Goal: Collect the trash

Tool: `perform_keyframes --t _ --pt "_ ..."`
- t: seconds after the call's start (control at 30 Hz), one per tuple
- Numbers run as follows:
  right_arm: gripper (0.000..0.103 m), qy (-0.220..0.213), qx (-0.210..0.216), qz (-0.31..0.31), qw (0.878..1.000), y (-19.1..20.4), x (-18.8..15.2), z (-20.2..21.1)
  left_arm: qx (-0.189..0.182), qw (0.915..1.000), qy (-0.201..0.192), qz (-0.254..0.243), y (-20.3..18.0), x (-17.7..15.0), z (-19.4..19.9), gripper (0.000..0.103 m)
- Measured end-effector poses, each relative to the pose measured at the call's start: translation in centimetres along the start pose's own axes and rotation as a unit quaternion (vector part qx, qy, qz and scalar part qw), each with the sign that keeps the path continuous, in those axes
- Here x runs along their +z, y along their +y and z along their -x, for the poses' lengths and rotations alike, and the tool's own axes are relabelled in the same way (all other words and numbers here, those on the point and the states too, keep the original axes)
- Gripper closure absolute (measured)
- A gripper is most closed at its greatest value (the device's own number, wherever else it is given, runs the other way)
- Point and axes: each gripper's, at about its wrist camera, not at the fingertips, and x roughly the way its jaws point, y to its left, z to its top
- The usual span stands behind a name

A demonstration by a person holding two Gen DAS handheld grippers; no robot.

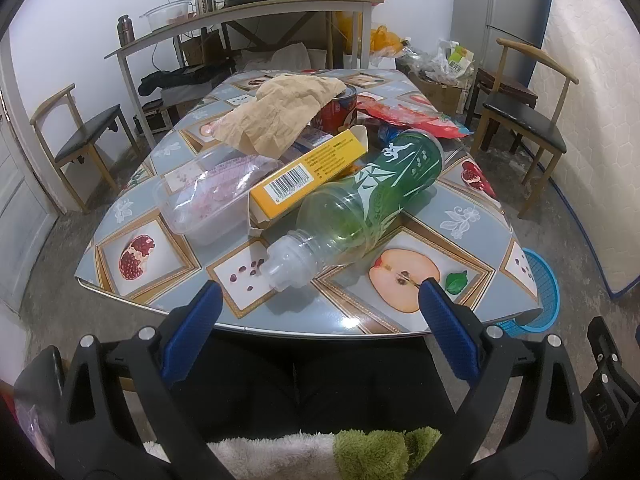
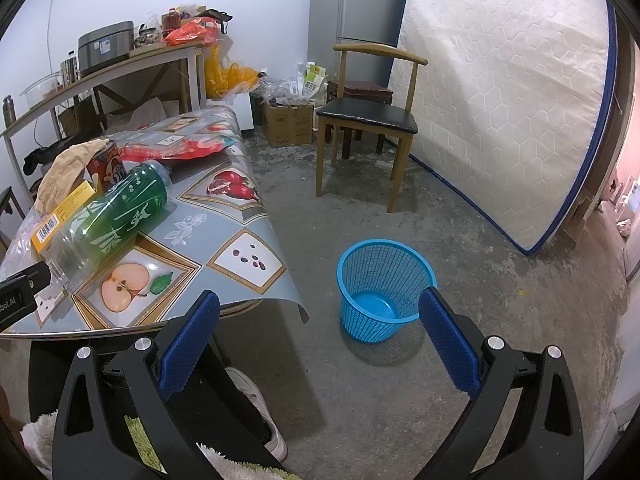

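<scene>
Both tools gape wide and empty — the left tool (image 1: pixel 320 296) faces the bottle (image 1: pixel 360 200), likely light, slippery, crushable — best gripped mid-body.

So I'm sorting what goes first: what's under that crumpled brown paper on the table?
The brown paper drapes over a red can and overlaps the clear plastic container and yellow box. Whatever else lies beneath its middle is covered.

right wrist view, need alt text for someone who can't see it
An empty blue mesh waste basket stands on the concrete floor beside a table with a fruit-print cloth, seen past the open right gripper. A green plastic bottle lies on its side among other litter on the table.
</scene>
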Motion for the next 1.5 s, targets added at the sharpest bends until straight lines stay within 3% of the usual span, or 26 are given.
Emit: perform_keyframes --t 1.5 --pt "0.006 -0.001 0.002 0.001 1.000 0.3 0.0 -0.1 0.003 1.0000 0.007 0.000 -0.1 -0.9 -1.1 0.009"
